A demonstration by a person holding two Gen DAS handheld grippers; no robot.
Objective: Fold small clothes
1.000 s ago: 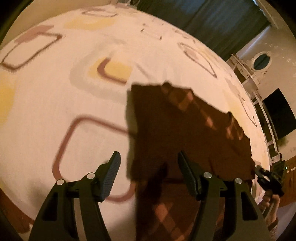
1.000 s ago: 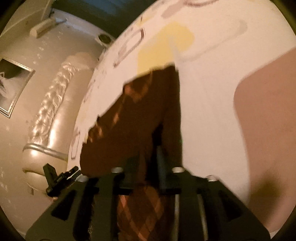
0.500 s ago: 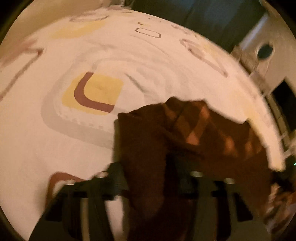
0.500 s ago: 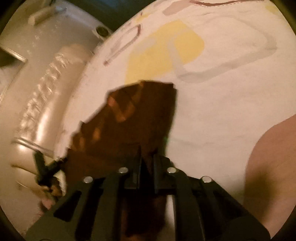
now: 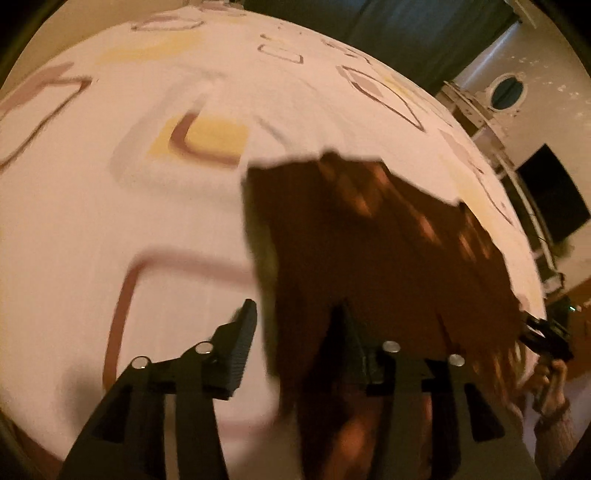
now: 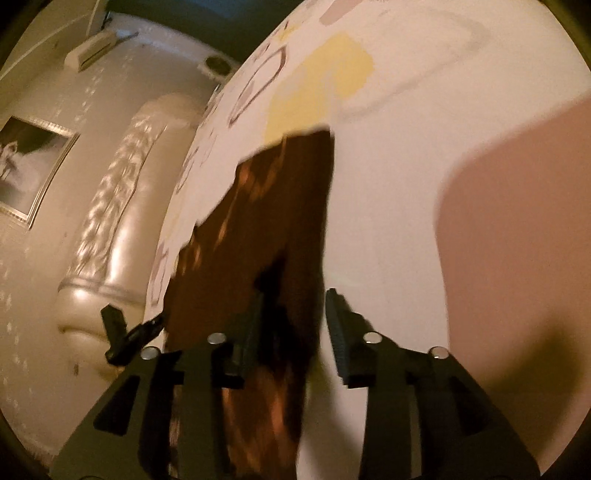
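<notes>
A small brown cloth (image 5: 369,258) with orange diamonds lies on the patterned bed sheet (image 5: 110,221), its near edge hanging toward both cameras. My left gripper (image 5: 295,325) is opening. The cloth's left border sits between the jaws, and the left pad (image 5: 240,339) is clear of it. My right gripper (image 6: 293,314) is opening too. The cloth (image 6: 266,221) drapes against its left finger (image 6: 247,339), while the right pad (image 6: 338,328) stands free over bare sheet. Each view catches the other gripper at the cloth's far corner: right gripper (image 5: 546,339), left gripper (image 6: 125,332).
A cream padded headboard (image 6: 110,221) and a framed picture (image 6: 29,166) line the wall beyond the bed edge. A dark curtain (image 5: 406,29), an oval mirror (image 5: 508,90) and a black screen (image 5: 550,199) stand past the bed. A large pink patch (image 6: 517,221) marks the sheet on the right.
Half a second ago both grippers were clamped on the cloth's near edge. Now both pairs of jaws have parted, and the views have pulled back slightly from the cloth.
</notes>
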